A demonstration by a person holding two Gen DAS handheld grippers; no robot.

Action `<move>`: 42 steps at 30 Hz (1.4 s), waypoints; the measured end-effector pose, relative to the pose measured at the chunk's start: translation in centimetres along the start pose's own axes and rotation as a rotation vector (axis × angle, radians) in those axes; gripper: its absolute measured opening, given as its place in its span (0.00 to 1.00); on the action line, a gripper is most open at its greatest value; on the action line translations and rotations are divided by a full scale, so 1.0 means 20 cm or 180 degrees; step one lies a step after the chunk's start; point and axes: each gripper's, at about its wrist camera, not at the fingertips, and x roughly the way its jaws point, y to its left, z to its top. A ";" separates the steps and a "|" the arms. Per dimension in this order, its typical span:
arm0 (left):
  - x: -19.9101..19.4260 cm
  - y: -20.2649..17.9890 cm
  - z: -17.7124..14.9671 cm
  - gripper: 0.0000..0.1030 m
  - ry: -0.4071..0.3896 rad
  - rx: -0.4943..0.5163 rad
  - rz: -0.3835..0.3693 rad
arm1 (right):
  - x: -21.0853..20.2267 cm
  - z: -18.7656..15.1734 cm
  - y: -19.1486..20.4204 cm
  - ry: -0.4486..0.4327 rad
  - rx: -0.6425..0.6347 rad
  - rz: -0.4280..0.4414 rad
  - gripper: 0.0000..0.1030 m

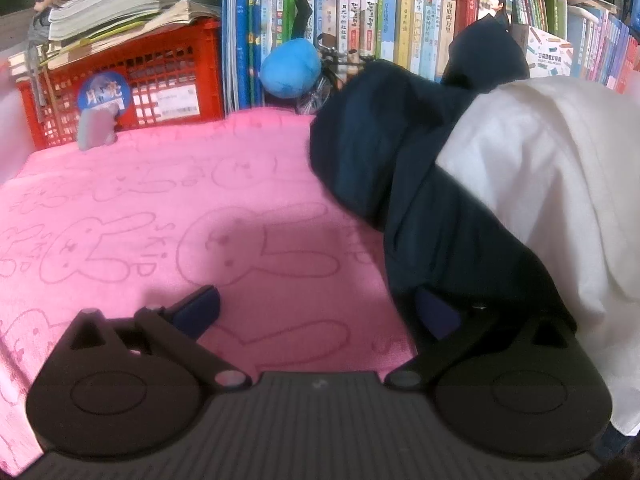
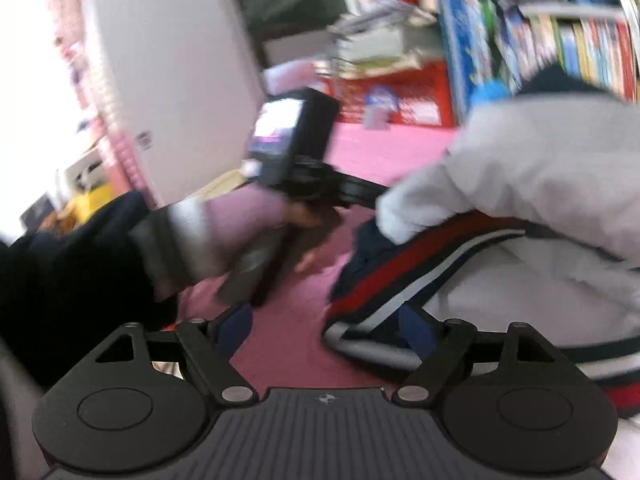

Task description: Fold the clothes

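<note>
A pink bunny-print cloth (image 1: pixel 168 216) covers the surface ahead of the tongs. Beyond it, far left, a red slatted crate (image 1: pixel 132 80) carries a stack of papers (image 1: pixel 120 0) — a packed bookshelf (image 1: pixel 400 20) runs rightward behind it. A blue plush (image 1: pixel 290 66) sits against the books. Left of the right tongs stands a white wall (image 2: pixel 160 60) — bright light at its edge.

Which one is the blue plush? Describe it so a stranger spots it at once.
Start at the bookshelf behind the pink rabbit-print blanket. At its foot, right of the red plastic crate, sits the blue plush. It is the only soft, rounded, bright blue thing there; its neighbours are flat upright book spines and a dark garment.
</note>
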 end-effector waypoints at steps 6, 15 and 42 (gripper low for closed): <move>0.00 -0.01 0.00 1.00 -0.0002 0.0005 -0.0003 | 0.18 -0.01 0.17 0.0161 -0.0204 0.0048 0.80; -0.03 -0.01 0.00 1.00 -0.0007 -0.0001 0.0003 | -0.24 -0.13 0.25 -0.0095 -0.0682 -0.0198 0.83; -0.52 -0.54 -0.32 1.00 -0.0253 0.1385 -0.0103 | -0.07 -0.18 -0.07 -0.0179 -0.0532 -0.2296 0.85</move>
